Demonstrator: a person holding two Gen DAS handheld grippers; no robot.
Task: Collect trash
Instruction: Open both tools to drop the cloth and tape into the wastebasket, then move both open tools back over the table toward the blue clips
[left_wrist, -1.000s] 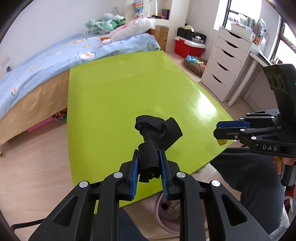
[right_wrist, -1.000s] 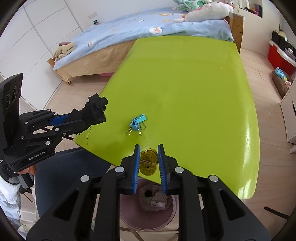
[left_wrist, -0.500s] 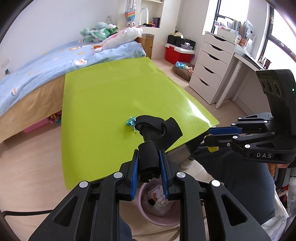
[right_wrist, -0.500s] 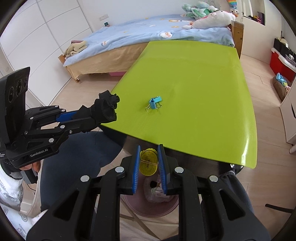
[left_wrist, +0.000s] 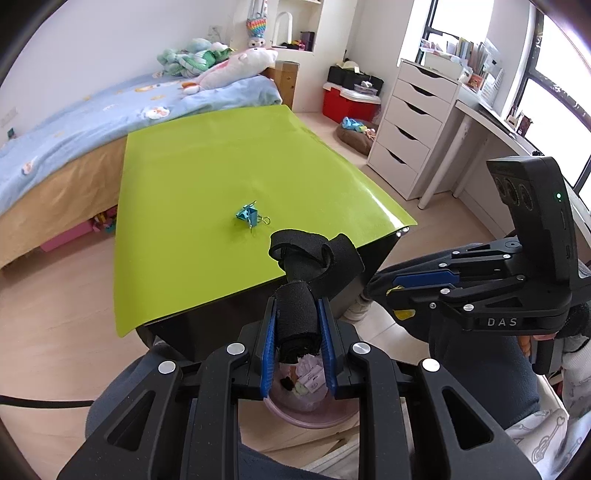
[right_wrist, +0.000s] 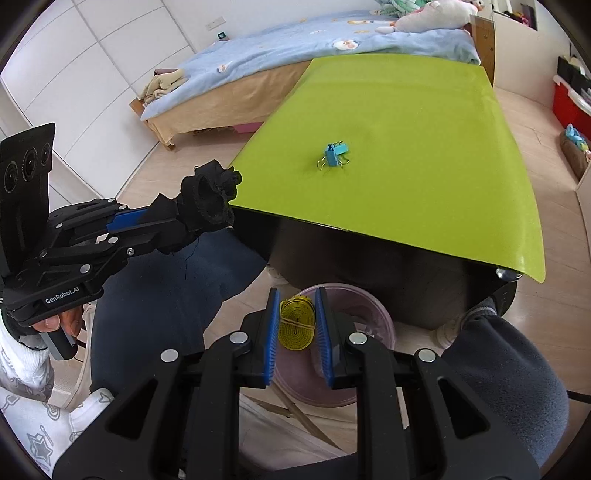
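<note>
My left gripper (left_wrist: 297, 306) is shut on a black rolled strap (left_wrist: 308, 269) and holds it above the pink trash bin (left_wrist: 306, 413) on the floor. My right gripper (right_wrist: 295, 306) is shut on a yellow rolled tape (right_wrist: 295, 325) above the same pink bin (right_wrist: 362, 380). The left gripper and its strap (right_wrist: 207, 199) show at the left of the right wrist view. The right gripper (left_wrist: 395, 291) shows at the right of the left wrist view. A blue binder clip (left_wrist: 248, 215) (right_wrist: 334, 155) lies on the green table (left_wrist: 192, 184).
The bin holds several scraps of trash. The table's near edge (right_wrist: 369, 230) is just beyond the bin. My legs flank the bin. A bed (left_wrist: 74, 122) stands beyond the table and a white drawer chest (left_wrist: 410, 122) to its right.
Both grippers have pulled back from over the table to over the bin, each still holding its item. The binder clip has come into the left wrist view.
</note>
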